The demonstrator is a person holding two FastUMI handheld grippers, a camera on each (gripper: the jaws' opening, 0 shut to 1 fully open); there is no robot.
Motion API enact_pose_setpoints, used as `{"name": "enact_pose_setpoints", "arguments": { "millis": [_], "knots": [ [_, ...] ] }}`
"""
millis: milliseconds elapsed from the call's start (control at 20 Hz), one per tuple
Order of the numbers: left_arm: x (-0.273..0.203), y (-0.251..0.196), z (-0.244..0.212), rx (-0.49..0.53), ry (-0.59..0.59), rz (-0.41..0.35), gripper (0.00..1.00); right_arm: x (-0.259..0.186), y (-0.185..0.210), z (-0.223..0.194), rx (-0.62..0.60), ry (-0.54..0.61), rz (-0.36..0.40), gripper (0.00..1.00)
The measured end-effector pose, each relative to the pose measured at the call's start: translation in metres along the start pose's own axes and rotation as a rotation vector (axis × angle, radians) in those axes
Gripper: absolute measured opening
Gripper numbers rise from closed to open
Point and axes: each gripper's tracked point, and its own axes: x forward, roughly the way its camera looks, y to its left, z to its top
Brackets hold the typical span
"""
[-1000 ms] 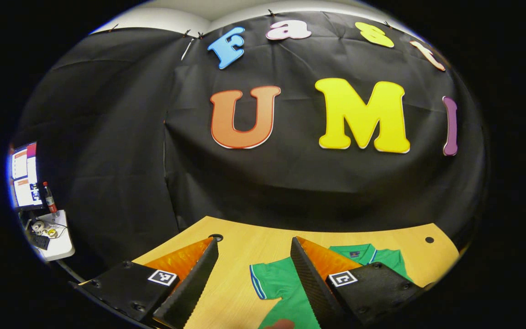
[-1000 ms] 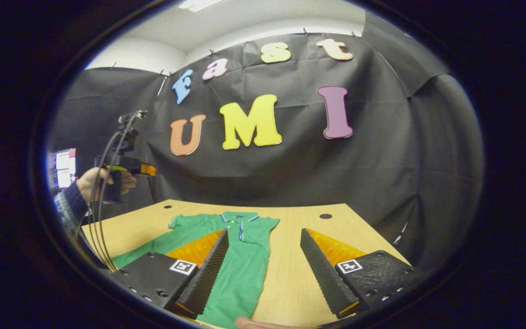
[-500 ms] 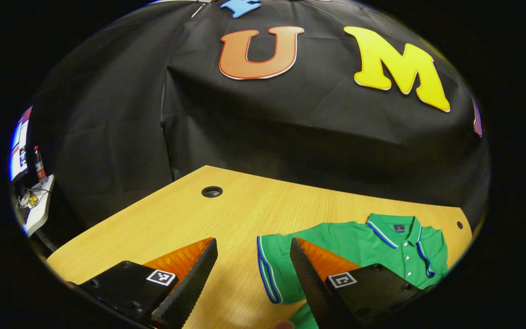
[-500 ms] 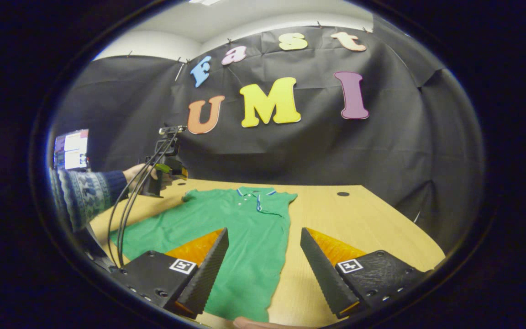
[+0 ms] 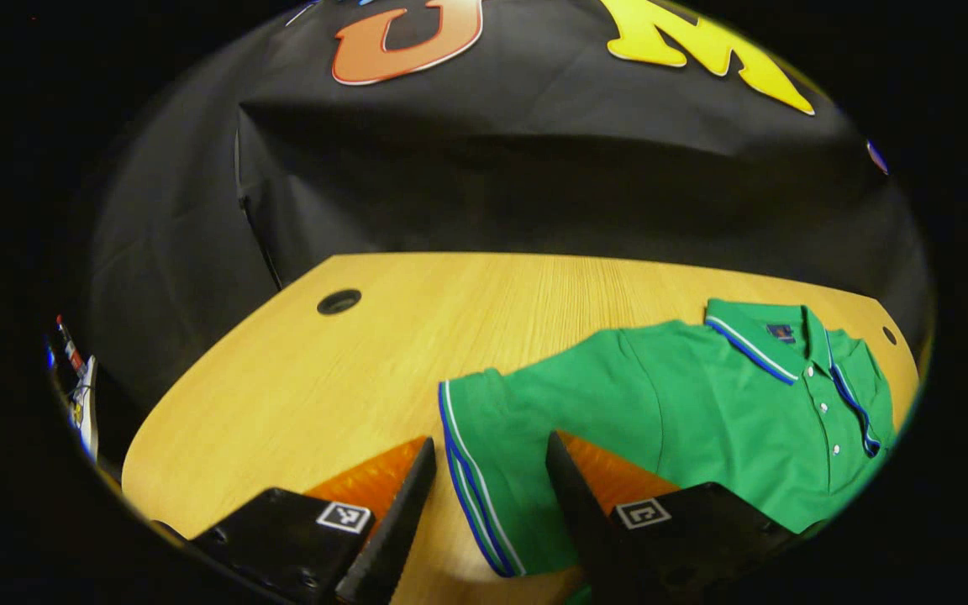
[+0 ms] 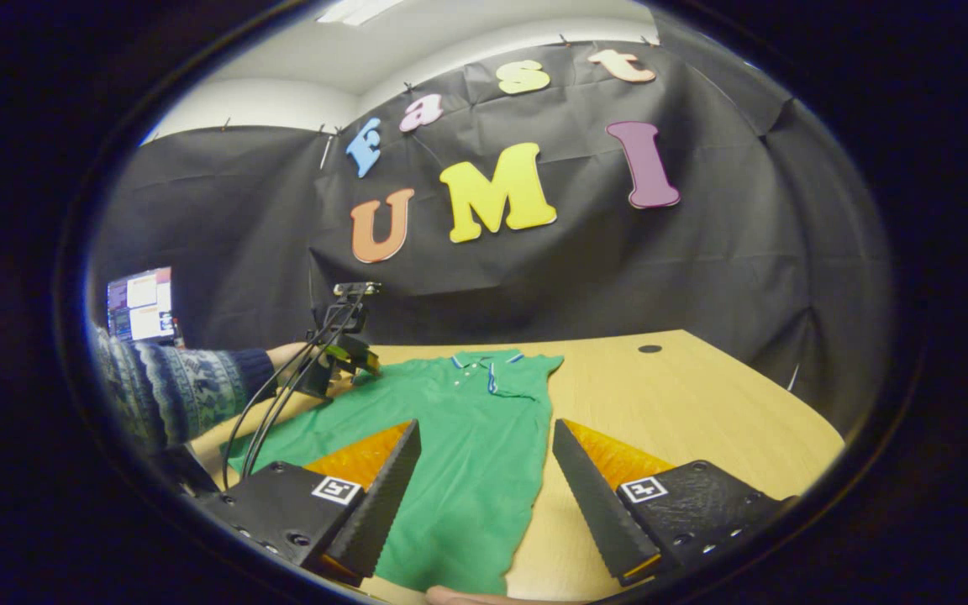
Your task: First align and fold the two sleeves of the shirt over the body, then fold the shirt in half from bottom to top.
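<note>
A green polo shirt (image 5: 702,412) with a striped collar lies flat on the wooden table (image 5: 324,378). Its left sleeve (image 5: 492,420), edged with blue and white stripes, points toward my left gripper (image 5: 488,445). That gripper is open and low, its fingers straddling the cuff without pressing it. In the right gripper view the shirt (image 6: 467,437) stretches away from me, collar at the far end. My right gripper (image 6: 486,428) hangs open above the shirt's lower half. The left gripper (image 6: 362,365) sits at the sleeve, held by a hand in a patterned sleeve (image 6: 173,391).
Black cloth walls close off the table's far side. Cable holes (image 5: 339,301) (image 6: 649,348) sit in the far corners of the table. A lit monitor (image 6: 139,302) stands off to the left. Bare wood (image 6: 702,403) lies to the right of the shirt.
My left gripper has dropped and moved forward until its fingers bracket the sleeve cuff, and its gap has narrowed a little. The right gripper has stayed almost still above the shirt.
</note>
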Motion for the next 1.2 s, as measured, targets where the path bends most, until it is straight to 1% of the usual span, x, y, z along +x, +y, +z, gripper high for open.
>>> {"name": "enact_pose_setpoints", "arguments": {
  "millis": [50, 100, 150, 200, 250, 300, 350, 400, 450, 500, 550, 650, 750, 950, 1100, 1200],
  "knots": [
    [-0.004, 0.000, -0.002, -0.033, 0.031, 0.014, 0.76, 0.002, -0.002, -0.001, 0.015, 0.002, 0.000, 0.96],
    [-0.006, 0.002, 0.005, -0.040, 0.010, 0.036, 0.73, 0.003, -0.002, -0.006, 0.028, 0.010, 0.000, 0.96],
    [-0.006, 0.002, 0.002, -0.037, 0.037, 0.051, 0.63, 0.006, -0.003, -0.010, 0.034, 0.026, -0.001, 0.96],
    [-0.006, 0.004, 0.000, -0.038, 0.035, 0.055, 0.58, 0.008, -0.004, -0.015, 0.036, 0.043, -0.003, 0.96],
    [-0.004, -0.005, 0.003, -0.042, 0.039, 0.043, 0.50, 0.008, -0.004, -0.019, 0.037, 0.055, -0.004, 0.96],
    [-0.006, -0.003, 0.005, -0.045, 0.041, 0.057, 0.31, 0.008, -0.004, -0.020, 0.037, 0.058, -0.004, 0.92],
    [-0.008, -0.001, 0.004, -0.030, 0.055, 0.081, 0.23, 0.009, -0.005, -0.018, 0.036, 0.052, -0.006, 0.96],
    [-0.012, 0.000, 0.004, -0.005, 0.069, 0.114, 0.22, 0.007, -0.006, -0.016, 0.031, 0.048, -0.012, 0.96],
    [-0.014, -0.004, 0.004, 0.009, 0.070, 0.124, 0.20, 0.006, -0.006, -0.015, 0.027, 0.047, -0.017, 0.96],
    [-0.016, -0.009, 0.008, 0.017, 0.064, 0.124, 0.19, 0.005, -0.006, -0.014, 0.027, 0.040, -0.019, 0.92],
    [-0.017, -0.012, 0.015, 0.020, 0.048, 0.123, 0.15, 0.004, -0.006, -0.013, 0.029, 0.036, -0.021, 0.96],
    [-0.021, -0.015, 0.025, 0.032, 0.023, 0.123, 0.12, 0.003, -0.005, -0.009, 0.030, 0.029, -0.023, 0.96],
    [-0.026, -0.026, 0.033, 0.019, 0.001, 0.100, 0.11, 0.000, -0.005, -0.007, 0.025, 0.019, -0.024, 0.96],
    [-0.038, -0.039, 0.053, 0.015, -0.050, 0.077, 0.11, 0.002, -0.011, -0.008, 0.047, 0.019, -0.035, 0.96],
    [-0.043, -0.057, 0.058, 0.041, -0.053, 0.058, 0.11, 0.004, -0.015, -0.004, 0.059, 0.021, -0.044, 0.96],
    [-0.044, -0.077, 0.060, 0.042, -0.057, 0.029, 0.11, 0.004, -0.016, -0.005, 0.054, 0.020, -0.052, 0.96]
  ]
}}
